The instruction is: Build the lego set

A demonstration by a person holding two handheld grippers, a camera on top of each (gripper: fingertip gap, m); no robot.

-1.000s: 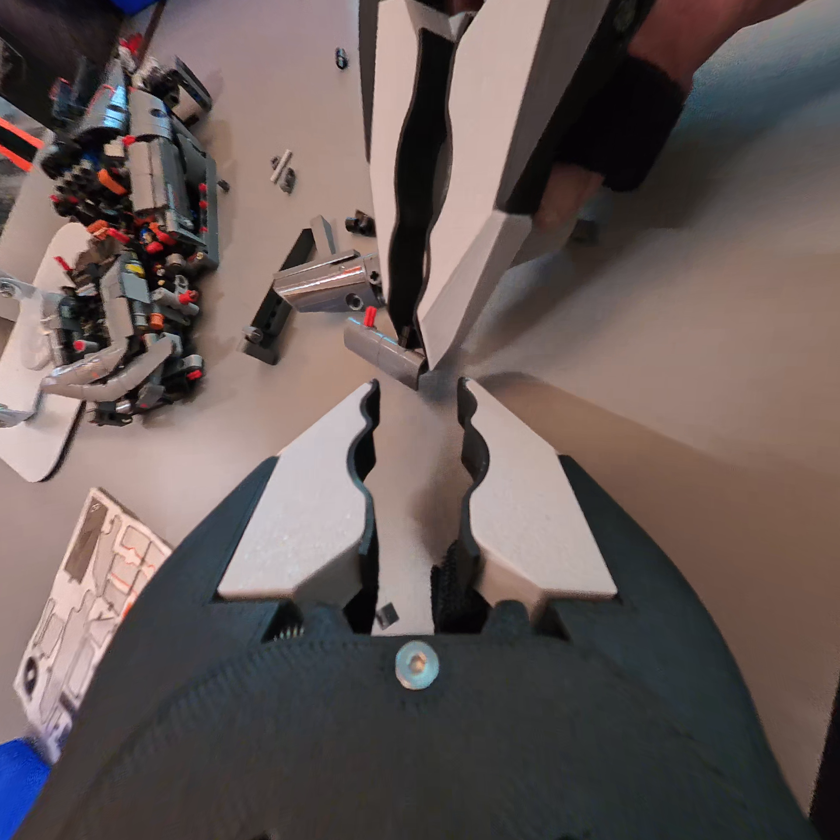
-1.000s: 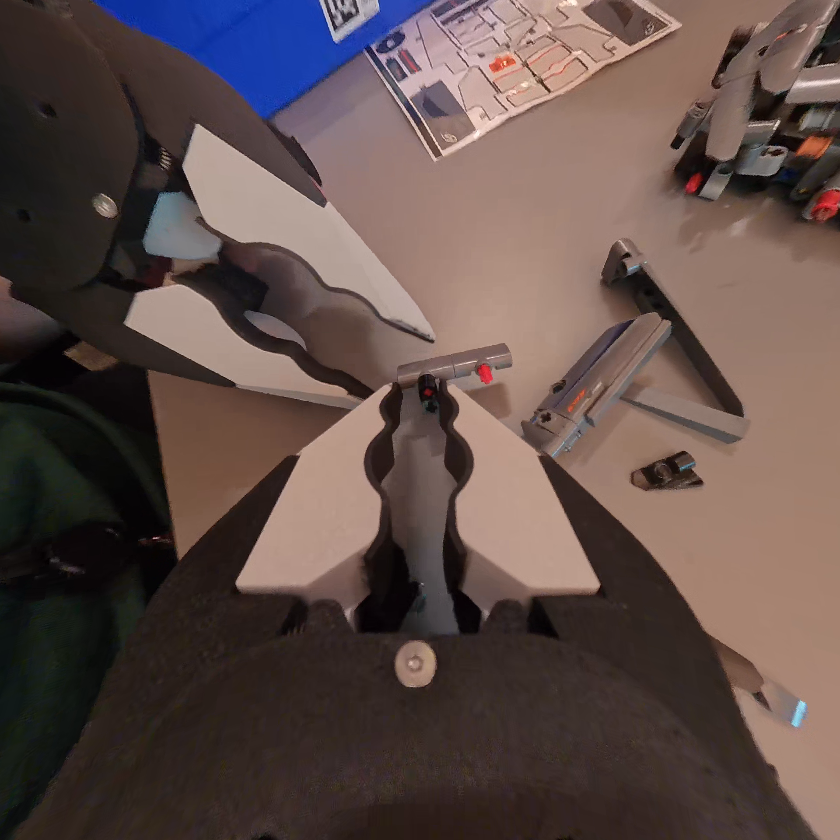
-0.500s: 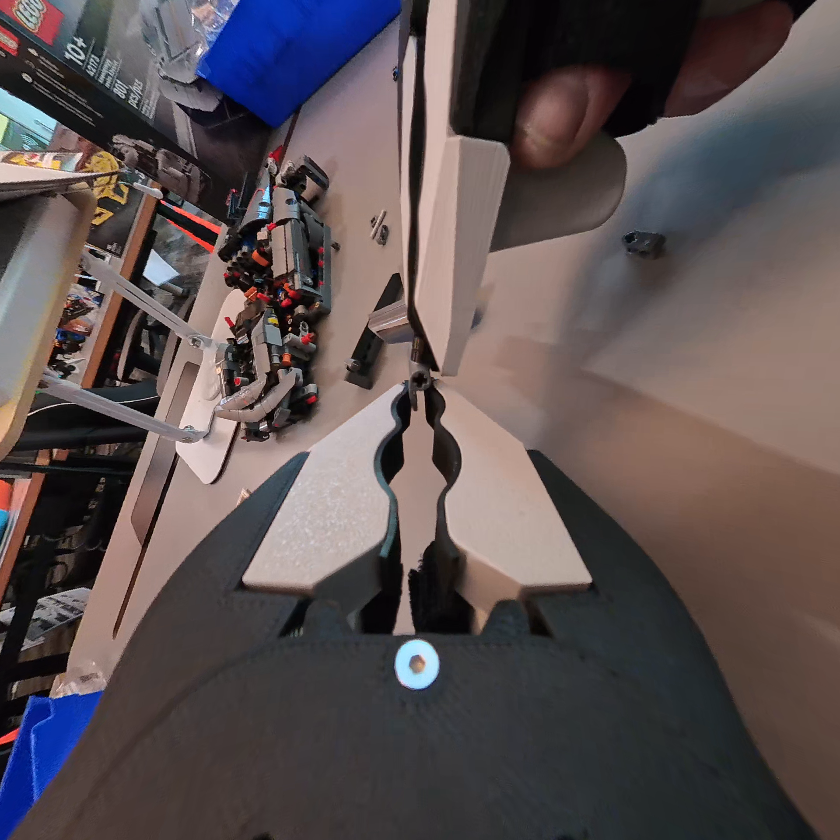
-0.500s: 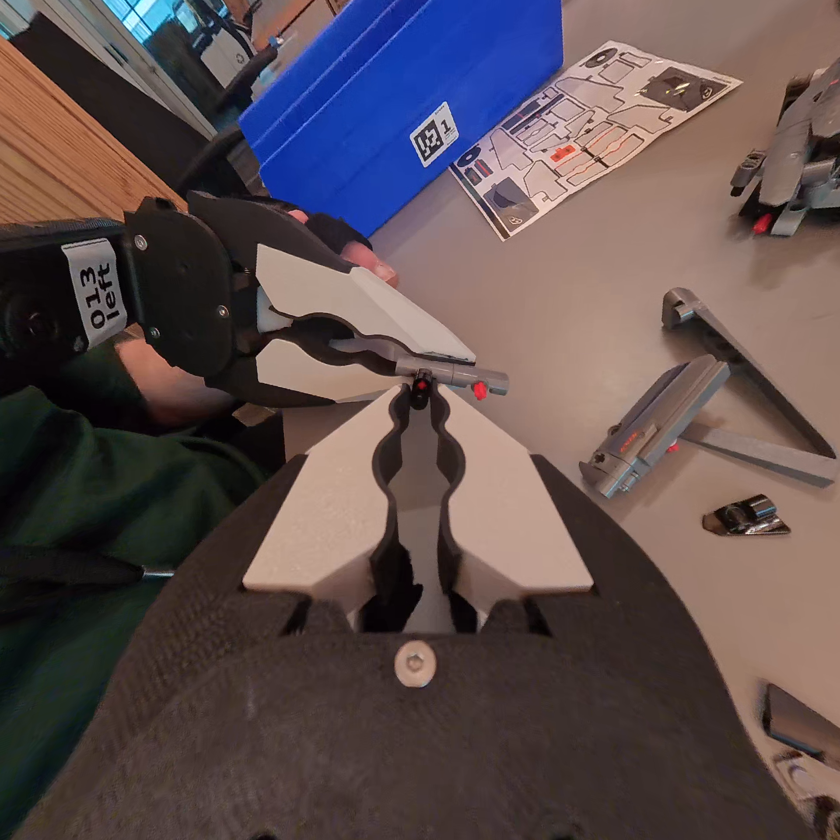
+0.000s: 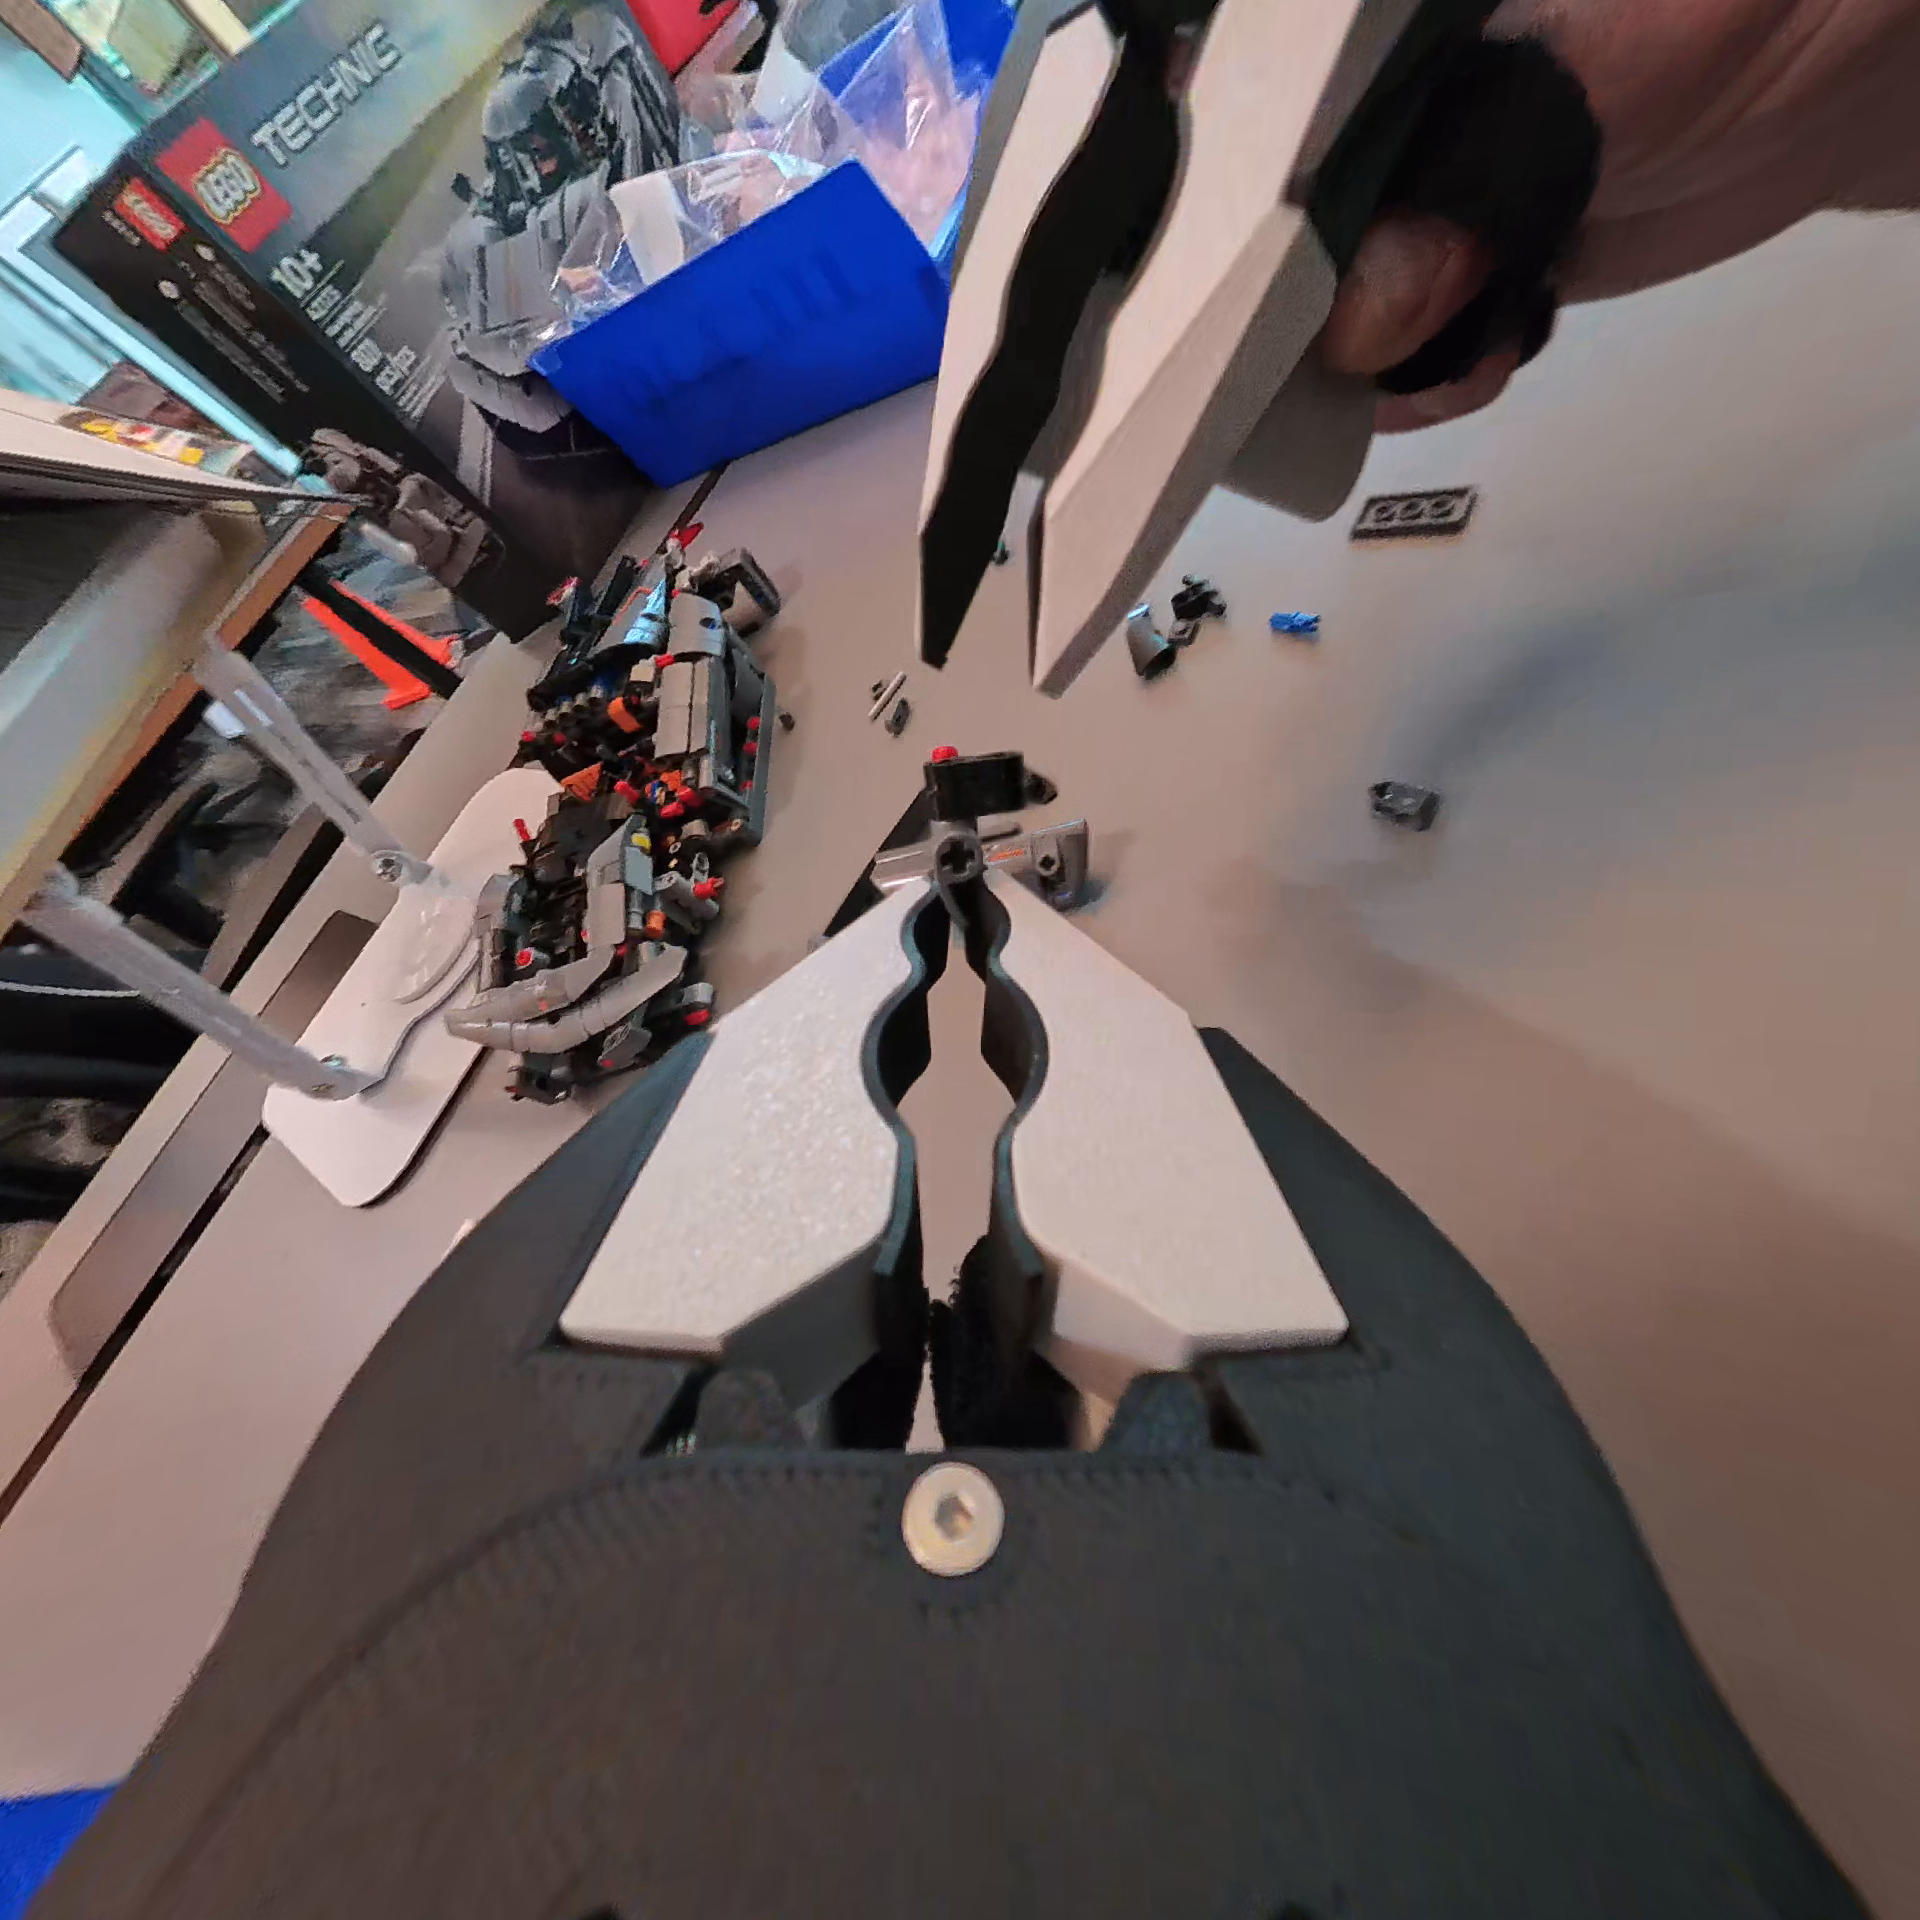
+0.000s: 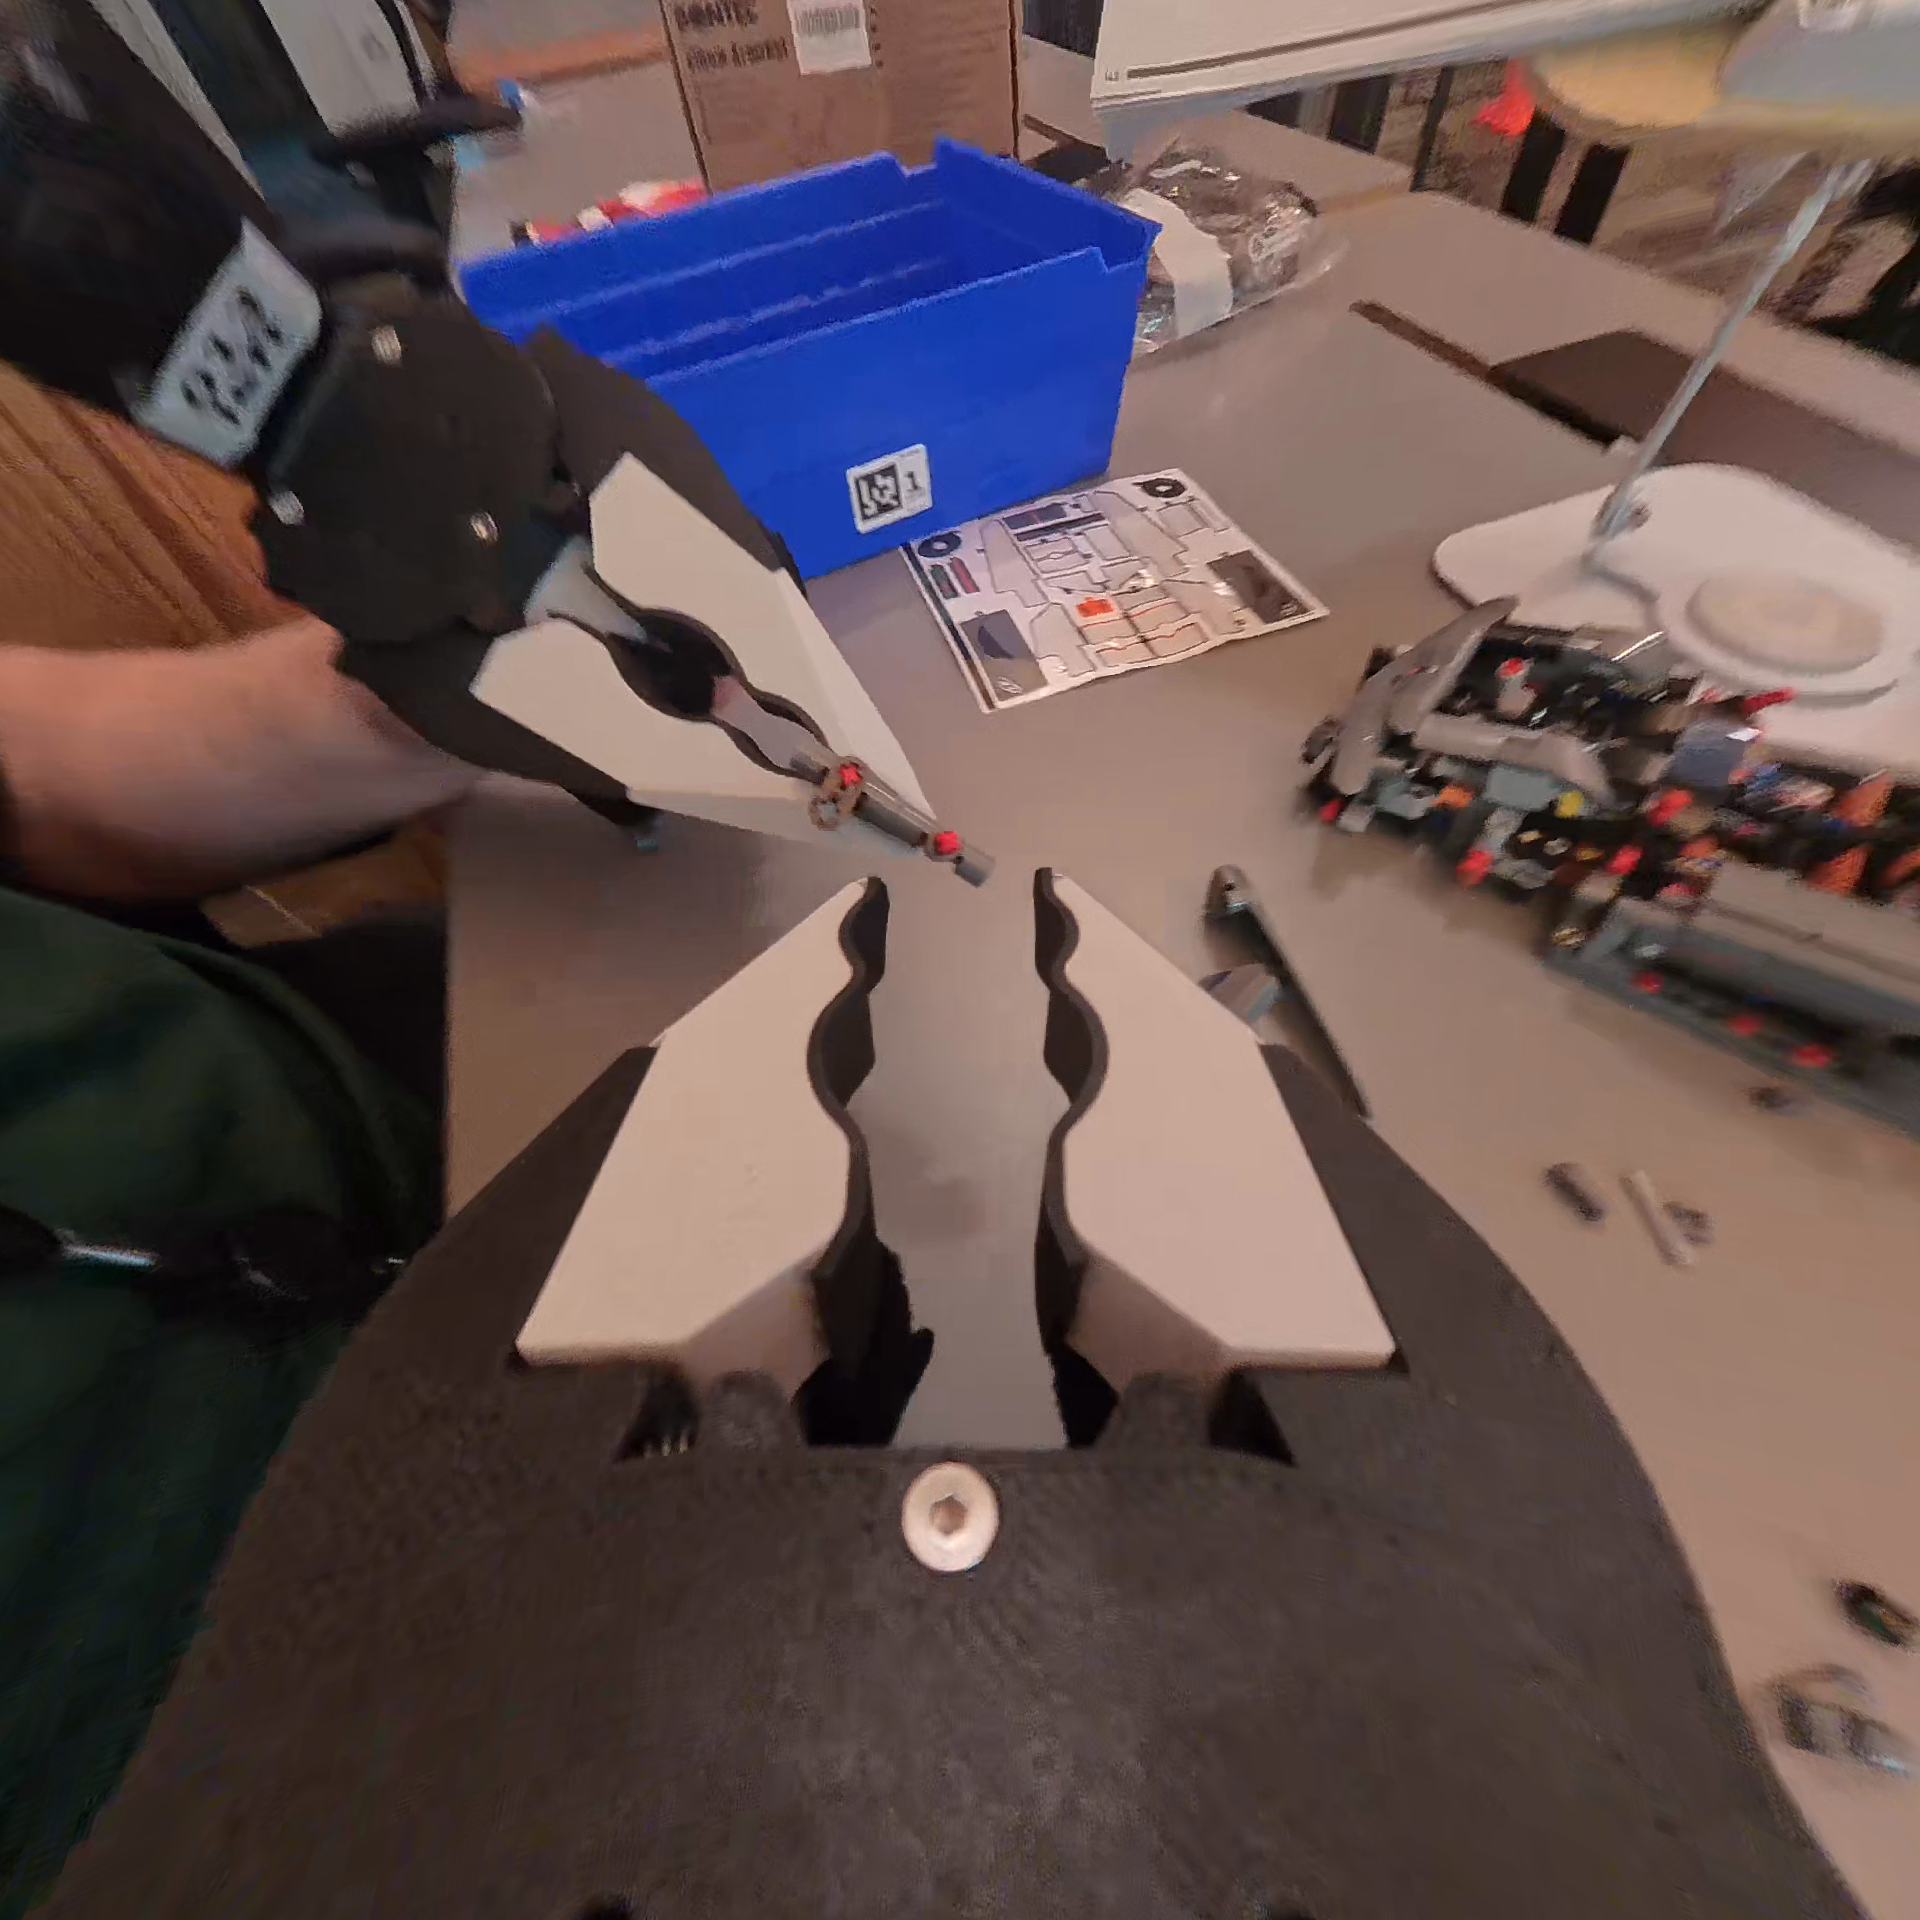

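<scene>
A: Left wrist view first. Your left gripper [image 5: 958, 902] has its pale, grainy fingers pinched on a slim grey lego rod [image 5: 954, 858]; you see its cross-shaped end head-on, with a black connector block [image 5: 977, 784] and a red pin sitting on top of it.

B: And your right gripper [image 5: 987, 660] hangs above it, smooth wedge fingers with wavy black inner edges, tips a little apart with nothing between them. Your hand [image 5: 1455, 281] in a black fingerless glove wraps its handle.

A: On the matte grey table [image 5: 1558, 935] lies the half-built lego model [image 5: 634, 831], a knobbly mass of grey, black and red parts, beside a flat white stand base [image 5: 374, 1049]. Glossy blue bin [image 5: 748, 322] behind it.

B: Now the right wrist view. Your right gripper [image 6: 961, 883] is spread wide, nothing touching the scalloped pads.

A: Just ahead of those tips, your left gripper [image 6: 831, 769] clamps the lego rod [image 6: 894, 821], which slants down to the right, red studs showing along it, held above the table [image 6: 1039, 790].

B: Beyond it: a ribbed blue bin [image 6: 883, 343], a flat printed sticker sheet [image 6: 1112, 582], and the blurred lego model [image 6: 1621, 769] at right.
</scene>
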